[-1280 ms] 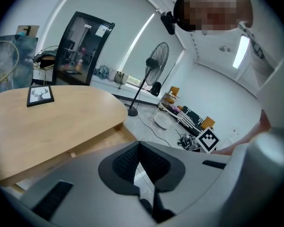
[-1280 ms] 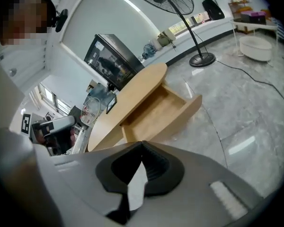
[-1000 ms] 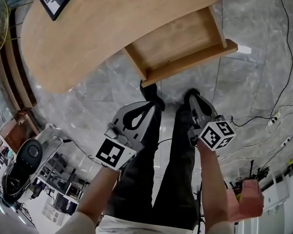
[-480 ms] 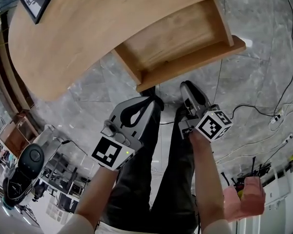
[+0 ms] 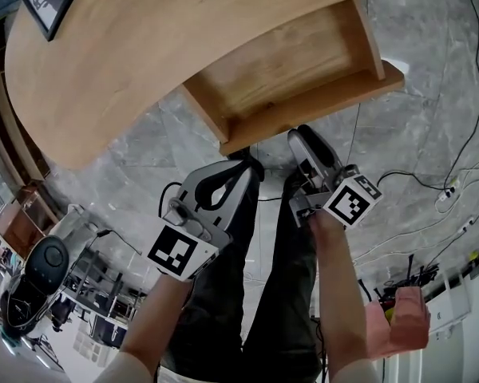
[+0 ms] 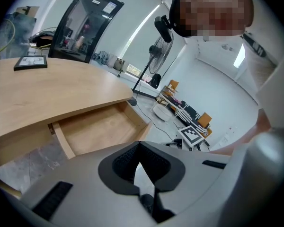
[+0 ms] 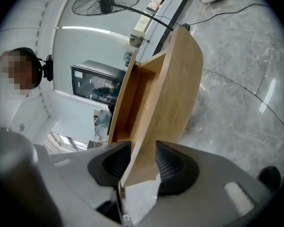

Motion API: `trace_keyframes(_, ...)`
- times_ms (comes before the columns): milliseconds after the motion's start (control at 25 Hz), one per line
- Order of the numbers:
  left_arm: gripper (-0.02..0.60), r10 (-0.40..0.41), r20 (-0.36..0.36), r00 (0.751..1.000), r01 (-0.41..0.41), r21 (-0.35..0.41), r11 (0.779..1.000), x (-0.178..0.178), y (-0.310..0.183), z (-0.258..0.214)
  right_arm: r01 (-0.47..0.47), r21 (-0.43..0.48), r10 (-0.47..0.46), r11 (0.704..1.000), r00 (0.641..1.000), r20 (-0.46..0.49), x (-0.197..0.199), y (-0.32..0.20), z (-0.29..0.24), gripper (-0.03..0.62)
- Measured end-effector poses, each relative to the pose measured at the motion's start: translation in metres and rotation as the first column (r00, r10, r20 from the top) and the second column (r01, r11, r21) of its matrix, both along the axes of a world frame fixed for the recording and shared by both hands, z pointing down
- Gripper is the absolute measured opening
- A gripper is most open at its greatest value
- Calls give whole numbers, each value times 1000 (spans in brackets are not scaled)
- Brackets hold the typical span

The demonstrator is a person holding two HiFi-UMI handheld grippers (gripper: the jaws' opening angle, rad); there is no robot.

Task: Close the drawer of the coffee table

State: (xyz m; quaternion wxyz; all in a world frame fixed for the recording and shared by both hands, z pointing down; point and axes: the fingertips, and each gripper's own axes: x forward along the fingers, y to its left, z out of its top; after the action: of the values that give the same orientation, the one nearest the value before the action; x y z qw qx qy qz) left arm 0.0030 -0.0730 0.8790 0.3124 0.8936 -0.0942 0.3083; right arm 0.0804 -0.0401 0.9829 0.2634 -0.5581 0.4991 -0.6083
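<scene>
Right gripper [image 7: 143, 155], its jaws just opened wide, straddles the front board [image 7: 168, 89] of the pulled-out drawer [image 5: 287, 62] at the coffee table's [image 5: 136, 46] near edge. Left gripper [image 6: 139, 148], jaws closed and empty, hangs near the board's left end.

Drawer [image 5: 281, 64] and coffee table [image 5: 144, 46] — pale matt wood; floor [image 5: 431, 70] — glossy grey veined stone.

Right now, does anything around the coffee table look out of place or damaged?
Only the light wooden drawer: it stands pulled out of the oval wooden coffee table, empty. The right gripper has just been opening its jaws, which straddle the drawer's front board. No damage shows.
</scene>
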Motion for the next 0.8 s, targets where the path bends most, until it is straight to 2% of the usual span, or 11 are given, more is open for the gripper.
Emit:
trace_keyframes(280, 6, -12, -1, 1000, 12, -5, 1000, -2, -3, 1, -31, 0, 31, 1000, 1000, 0, 4, -5, -2, 156)
trace_keyframes(400, 6, -23, 25, 999, 24, -28, 999, -6, -1, 3, -40, -5, 40, 999, 999, -8, 5, -8, -1, 155)
trace_keyframes(520, 6, -19, 19, 1000, 19, -24, 1000, -6, -2, 2, -24, -6, 24, 1000, 999, -23, 6, -7, 0, 126)
trace_keyframes(800, 6, -34, 22, 999, 35, -47, 998, -10, -5, 2, 51, -9, -51, 999, 995, -86, 2, -7, 0, 116)
